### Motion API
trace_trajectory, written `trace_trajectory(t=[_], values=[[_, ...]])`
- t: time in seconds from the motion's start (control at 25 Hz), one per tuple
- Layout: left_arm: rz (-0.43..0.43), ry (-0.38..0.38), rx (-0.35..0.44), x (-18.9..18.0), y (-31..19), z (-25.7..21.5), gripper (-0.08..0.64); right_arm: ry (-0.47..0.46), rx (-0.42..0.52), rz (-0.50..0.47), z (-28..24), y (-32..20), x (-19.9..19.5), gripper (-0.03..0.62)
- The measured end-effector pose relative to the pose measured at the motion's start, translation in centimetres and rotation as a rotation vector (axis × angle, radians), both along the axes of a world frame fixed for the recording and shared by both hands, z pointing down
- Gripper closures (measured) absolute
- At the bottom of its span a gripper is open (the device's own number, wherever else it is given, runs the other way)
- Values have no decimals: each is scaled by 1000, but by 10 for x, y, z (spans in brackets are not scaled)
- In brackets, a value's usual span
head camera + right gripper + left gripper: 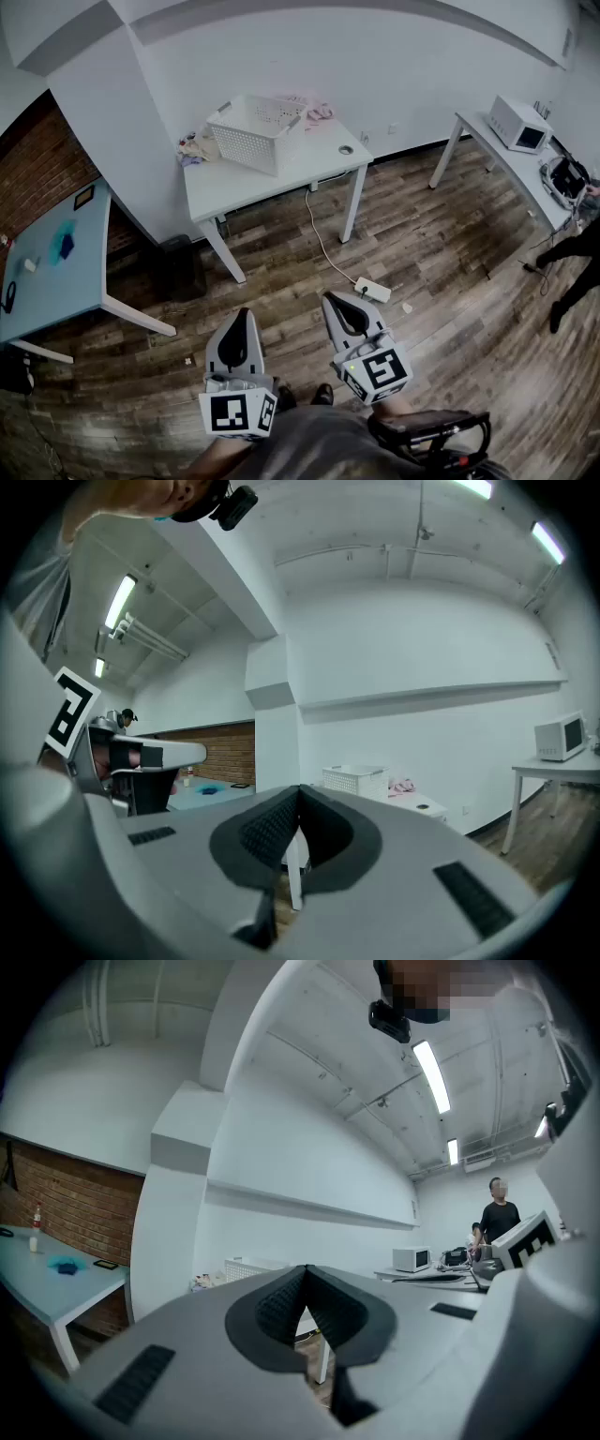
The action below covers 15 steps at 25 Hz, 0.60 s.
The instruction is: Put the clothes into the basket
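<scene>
Left gripper (240, 323) and right gripper (339, 309): jaws fully together, holding nothing. Well beyond, a white latticed plastic basket (255, 131) sits on a white table (281, 178). Crumpled pale and pink clothes (197, 145) lie beside it. Judged: loading not begun.

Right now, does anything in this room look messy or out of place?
Slightly. Clothes lie loose on the white table: a heap at the left of the basket and a pink piece behind it. A power strip lies on the floor, and its cord trails across the boards from under the table.
</scene>
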<state>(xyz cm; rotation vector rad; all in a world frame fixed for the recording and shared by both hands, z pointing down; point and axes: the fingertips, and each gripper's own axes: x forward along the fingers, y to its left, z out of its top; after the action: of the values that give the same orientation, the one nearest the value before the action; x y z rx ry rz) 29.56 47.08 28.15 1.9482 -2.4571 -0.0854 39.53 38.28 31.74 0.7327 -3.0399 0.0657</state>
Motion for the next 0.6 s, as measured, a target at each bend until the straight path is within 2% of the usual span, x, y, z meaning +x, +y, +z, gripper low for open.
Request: trace_trajectory(t=[0.4, 0.6], values=[[-44, -19, -15, 7, -12, 0, 552, -18, -15, -58, 3, -13, -1, 584], [-59, -31, -51, 10, -15, 8, 552, -95, -87, -87, 8, -22, -5, 584]])
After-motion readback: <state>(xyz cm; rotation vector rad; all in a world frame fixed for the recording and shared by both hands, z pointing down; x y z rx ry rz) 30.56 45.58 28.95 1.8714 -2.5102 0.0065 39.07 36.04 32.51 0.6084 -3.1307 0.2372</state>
